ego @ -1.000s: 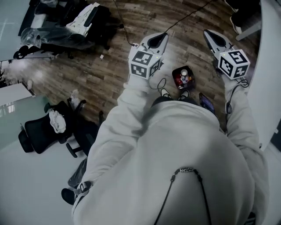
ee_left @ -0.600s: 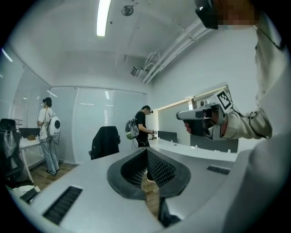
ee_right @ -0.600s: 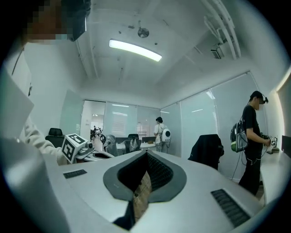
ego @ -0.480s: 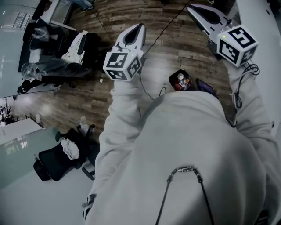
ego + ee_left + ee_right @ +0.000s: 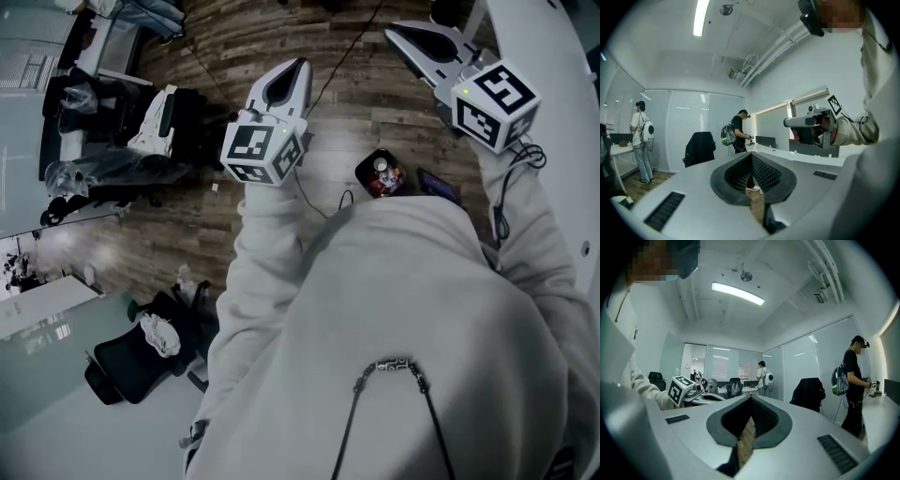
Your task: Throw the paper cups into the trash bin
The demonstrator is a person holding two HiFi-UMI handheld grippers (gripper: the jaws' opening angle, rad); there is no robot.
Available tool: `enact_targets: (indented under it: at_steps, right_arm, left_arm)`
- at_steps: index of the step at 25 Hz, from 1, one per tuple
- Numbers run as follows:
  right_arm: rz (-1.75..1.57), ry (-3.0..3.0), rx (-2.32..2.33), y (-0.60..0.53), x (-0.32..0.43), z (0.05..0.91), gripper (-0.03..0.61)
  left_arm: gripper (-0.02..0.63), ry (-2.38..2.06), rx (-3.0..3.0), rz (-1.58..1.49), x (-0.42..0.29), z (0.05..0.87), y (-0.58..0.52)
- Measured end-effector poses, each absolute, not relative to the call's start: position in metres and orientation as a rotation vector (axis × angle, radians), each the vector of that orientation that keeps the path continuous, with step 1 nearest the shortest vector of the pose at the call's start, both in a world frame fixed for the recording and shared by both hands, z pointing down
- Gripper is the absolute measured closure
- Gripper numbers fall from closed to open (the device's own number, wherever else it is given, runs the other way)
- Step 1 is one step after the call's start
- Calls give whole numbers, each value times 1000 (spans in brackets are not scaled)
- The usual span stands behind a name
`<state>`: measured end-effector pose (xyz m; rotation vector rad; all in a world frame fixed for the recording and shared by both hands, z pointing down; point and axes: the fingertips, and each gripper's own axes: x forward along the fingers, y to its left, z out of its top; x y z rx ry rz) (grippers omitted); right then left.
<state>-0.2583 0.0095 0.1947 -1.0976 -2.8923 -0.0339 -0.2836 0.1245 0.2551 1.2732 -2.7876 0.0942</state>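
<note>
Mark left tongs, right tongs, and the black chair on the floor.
left tongs [image 5: 298, 67], head view, tip where the jaws meet.
right tongs [image 5: 392, 31], head view, tip where the jaws meet.
black chair [image 5: 122, 364], head view, dark upholstery.

An office — glass partitions [image 5: 804, 369], desks [image 5: 787, 153], swivel chair [image 5: 114, 361].

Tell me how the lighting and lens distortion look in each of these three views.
Head view: dim and cool-toned, with a pale sheen on the brown wooden plank floor. Left gripper view: strong fisheye bending, dark corners, and the long ceiling strip light blown out white. Right gripper view: the same fisheye curve and dark rim, with a bright ceiling light bar glaring overhead.
</note>
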Motion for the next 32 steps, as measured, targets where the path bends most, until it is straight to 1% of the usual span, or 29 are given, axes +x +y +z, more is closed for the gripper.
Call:
enact_targets:
  at_steps: [6, 28, 32]
  right_arm:
    - [-48, -2912, -1078, -2, -253, 189, 560]
    - [-36, -2885, -1085, 3, -243, 198, 560]
    - [-31, -2888, -1082, 2, -243, 197, 560]
  left_arm:
    - [612, -2773, 1333, 105, -274, 249, 105]
    - [611, -2749, 1360, 116, -263, 250, 99]
    - [612, -2751, 1369, 58, -264, 245, 98]
